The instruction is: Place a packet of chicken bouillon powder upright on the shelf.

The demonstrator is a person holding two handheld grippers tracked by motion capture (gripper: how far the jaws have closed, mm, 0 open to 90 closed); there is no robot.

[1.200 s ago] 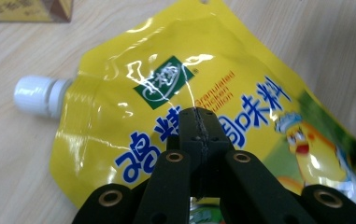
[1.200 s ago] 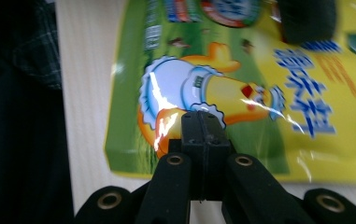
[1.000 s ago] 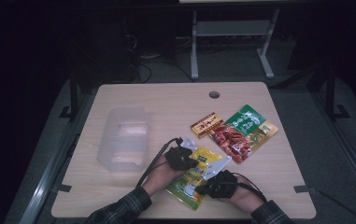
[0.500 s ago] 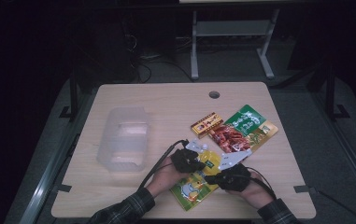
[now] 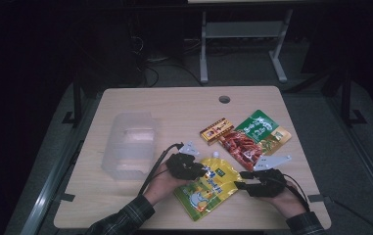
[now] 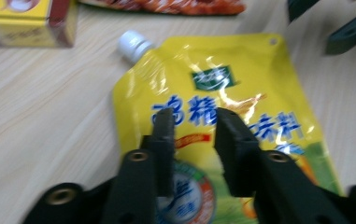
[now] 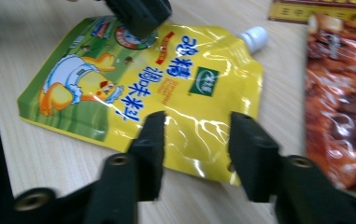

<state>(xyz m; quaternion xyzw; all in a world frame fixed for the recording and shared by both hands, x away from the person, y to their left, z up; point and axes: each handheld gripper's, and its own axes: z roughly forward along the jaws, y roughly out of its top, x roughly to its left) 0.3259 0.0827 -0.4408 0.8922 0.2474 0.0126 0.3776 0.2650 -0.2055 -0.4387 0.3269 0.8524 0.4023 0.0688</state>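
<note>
The pale wooden table [image 5: 140, 103] with the round cable hole [image 5: 224, 99] near its far edge carries everything. On its left part sits a clear, frosted plastic storage box [image 5: 129, 145], well apart from the packets. To the right lies a green and red flat snack packet [image 5: 252, 138], with a small yellow and red carton [image 5: 217, 131] just beside its left end.

Nearer the person lies the yellow spouted stand-up pouch with a cartoon chick [image 5: 211, 185], flat on the wood between the two hands, its white screw cap [image 6: 134, 45] pointing towards the carton. In the right gripper view the chick end [image 7: 80, 91] lies at the left and the cap [image 7: 254, 37] at the upper right.

The left gripper [image 5: 199, 172] is over the pouch's upper part; its jaws have just been opening and now stand apart above the printed face, gripping nothing. The right gripper [image 5: 239, 180] sits at the pouch's right edge, its jaws also just opened, spread over the yellow film [image 7: 199, 126] without pinching it. Both tools are released, and the pouch rests free on the table.
</note>
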